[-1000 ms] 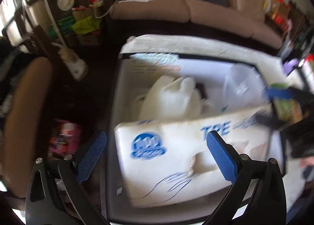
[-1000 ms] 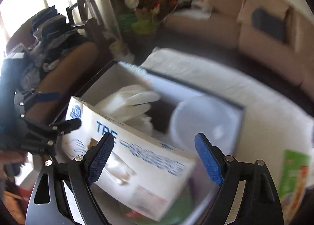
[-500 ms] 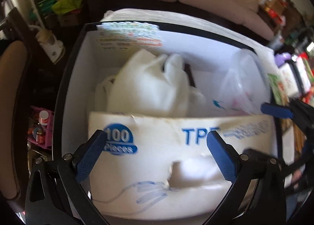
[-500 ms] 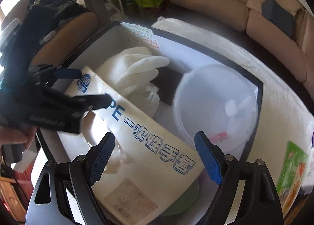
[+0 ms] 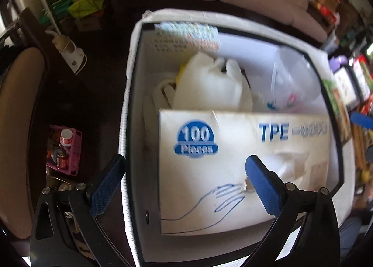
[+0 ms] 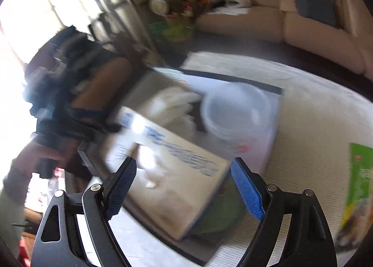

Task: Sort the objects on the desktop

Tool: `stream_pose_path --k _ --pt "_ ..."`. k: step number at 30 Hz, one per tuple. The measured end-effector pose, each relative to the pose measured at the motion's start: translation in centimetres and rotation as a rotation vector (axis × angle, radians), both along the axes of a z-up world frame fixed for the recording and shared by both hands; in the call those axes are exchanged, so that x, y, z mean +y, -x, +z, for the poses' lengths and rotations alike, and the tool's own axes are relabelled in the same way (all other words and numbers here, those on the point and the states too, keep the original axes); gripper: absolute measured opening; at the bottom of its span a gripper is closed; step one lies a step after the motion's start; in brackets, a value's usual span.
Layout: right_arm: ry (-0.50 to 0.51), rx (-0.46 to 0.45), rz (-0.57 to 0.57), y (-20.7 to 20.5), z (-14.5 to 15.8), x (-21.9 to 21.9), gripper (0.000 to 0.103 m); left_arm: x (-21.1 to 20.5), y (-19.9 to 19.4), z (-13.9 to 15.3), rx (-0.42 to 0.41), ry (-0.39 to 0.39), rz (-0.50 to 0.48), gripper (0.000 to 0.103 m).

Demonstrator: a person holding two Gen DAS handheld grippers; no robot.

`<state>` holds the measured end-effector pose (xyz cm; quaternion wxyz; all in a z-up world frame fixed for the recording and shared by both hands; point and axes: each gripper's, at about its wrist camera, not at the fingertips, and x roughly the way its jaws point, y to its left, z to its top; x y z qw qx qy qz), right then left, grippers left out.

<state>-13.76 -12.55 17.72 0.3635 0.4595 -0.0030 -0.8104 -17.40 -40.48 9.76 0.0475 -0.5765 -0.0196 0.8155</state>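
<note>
One glove box (image 5: pixel 242 169) is the thing in hand, and it now lies flat inside the storage bin (image 5: pixel 132 108), directly ahead of the left gripper (image 5: pixel 184 183), with its printed face up and its long side across the bin. A second ago this box was tilted and half above the rim; half a second ago it was settling lower, with both tools close around it. Now both tools have pulled back. The left gripper is spread wide and holds nothing, its left finger outside the bin wall and its right finger above the box. The right gripper (image 6: pixel 184 187) is also spread wide and empty, and it hovers above the near end of the box; its view is blurred, so I judge it is moving away. This means the box is released and this item is probably sorted. Beyond the box, farther from the left tool, lie white gloves (image 5: pixel 209 85) and a clear plastic tub (image 6: pixel 237 108). To the right of the right tool a green packet (image 6: pixel 359 173) waits on the pale table cover (image 6: pixel 310 113), perhaps the next item. Farther out there is a beige sofa (image 6: pixel 291 24) and a cluttered corner.
</note>
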Motion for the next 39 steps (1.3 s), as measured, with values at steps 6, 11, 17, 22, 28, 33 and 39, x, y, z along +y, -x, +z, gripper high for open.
stream_pose_path --k 6,11,17,22,28,33,39 --pt "-0.105 -0.181 0.068 1.2 -4.6 -4.2 0.086 0.9 -0.1 -1.2 -0.02 0.03 0.019 0.103" --pt "-0.221 -0.19 0.025 1.4 -6.1 -3.8 0.086 0.9 0.1 -0.7 -0.026 0.032 0.042 0.103" --pt "-0.299 -0.147 0.037 1.4 -6.4 -3.3 0.085 1.8 -1.0 2.1 0.077 0.075 0.017 0.103" --pt "-0.473 -0.017 0.061 0.6 -7.4 -4.7 0.085 4.2 -0.6 0.1 -0.019 0.138 -0.066 0.103" --pt "-0.54 0.026 0.074 0.6 -7.4 -5.0 0.086 5.7 -0.4 -2.4 -0.094 0.114 -0.069 0.102" --pt "-0.53 0.058 0.096 -0.8 -5.7 -4.2 0.086 7.1 -0.5 -1.8 -0.087 0.045 -0.084 0.102" --pt "-0.403 0.114 0.06 -2.7 -1.4 -1.1 0.087 9.8 -0.5 -2.3 -0.161 0.149 -0.104 0.103"
